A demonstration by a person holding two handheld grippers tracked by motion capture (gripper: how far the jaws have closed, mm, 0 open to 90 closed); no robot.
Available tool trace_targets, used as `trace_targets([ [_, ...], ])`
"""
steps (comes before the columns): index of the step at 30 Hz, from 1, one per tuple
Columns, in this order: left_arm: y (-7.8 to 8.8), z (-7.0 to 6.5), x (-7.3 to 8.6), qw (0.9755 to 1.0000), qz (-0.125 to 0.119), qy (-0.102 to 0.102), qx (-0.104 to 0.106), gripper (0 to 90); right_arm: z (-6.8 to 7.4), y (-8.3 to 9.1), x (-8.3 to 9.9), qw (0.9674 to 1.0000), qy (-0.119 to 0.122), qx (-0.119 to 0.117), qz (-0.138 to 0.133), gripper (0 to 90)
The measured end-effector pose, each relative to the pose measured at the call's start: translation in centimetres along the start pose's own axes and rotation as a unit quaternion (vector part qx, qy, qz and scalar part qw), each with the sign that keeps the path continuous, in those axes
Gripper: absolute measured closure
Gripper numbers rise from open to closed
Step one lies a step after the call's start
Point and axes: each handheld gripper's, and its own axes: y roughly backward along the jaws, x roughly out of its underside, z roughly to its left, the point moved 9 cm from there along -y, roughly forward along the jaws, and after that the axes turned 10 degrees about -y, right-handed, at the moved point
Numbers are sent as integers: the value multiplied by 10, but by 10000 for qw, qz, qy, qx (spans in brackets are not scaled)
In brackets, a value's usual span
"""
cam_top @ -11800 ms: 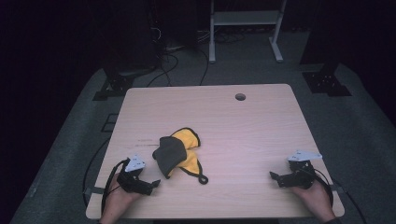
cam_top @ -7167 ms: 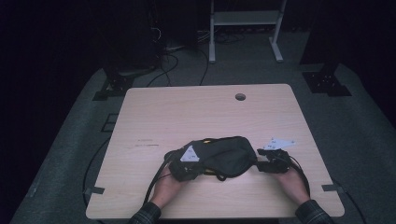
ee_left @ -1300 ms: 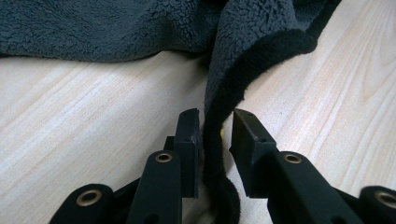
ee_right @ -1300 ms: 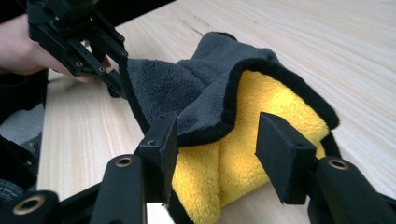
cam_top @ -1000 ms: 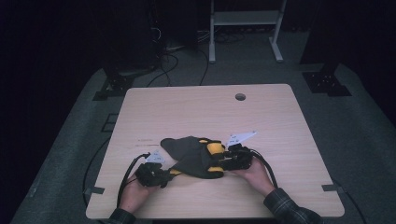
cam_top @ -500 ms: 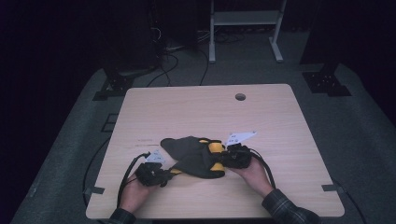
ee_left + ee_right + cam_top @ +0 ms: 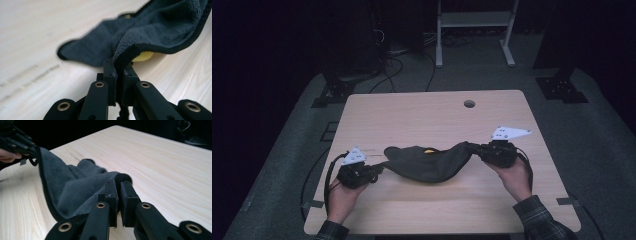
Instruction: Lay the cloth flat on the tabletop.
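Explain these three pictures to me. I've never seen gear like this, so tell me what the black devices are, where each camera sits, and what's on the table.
No robot here: a person holds a hand-operated two-jaw gripper in each hand. The high view looks down from above the person's side of the wooden table. There the left gripper and right gripper each pinch one end of a dark grey cloth with a yellow underside, which sags between them onto the table. The other two pictures come from cameras riding on the grippers, looking along their black jaws. In the left gripper view the jaws are shut on the cloth's edge; in the right gripper view they clamp its other end.
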Motion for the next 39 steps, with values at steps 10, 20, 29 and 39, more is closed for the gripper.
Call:
trace_targets([
  [10,40,25,-63,9960,-783,-162,-397,848,-4,52,-51,9959,219,302,-830,855],
  [20,83,27,-153,9815,-1620,-701,-742,848,6,106,-108,9836,503,488,-1661,856],
  [29,82,28,-168,9809,-1627,-755,-753,847,17,128,-118,9777,654,515,-1929,855],
  [39,38,79,-185,9833,-1527,-447,-880,848,-34,86,-131,9819,380,899,-1625,855],
])
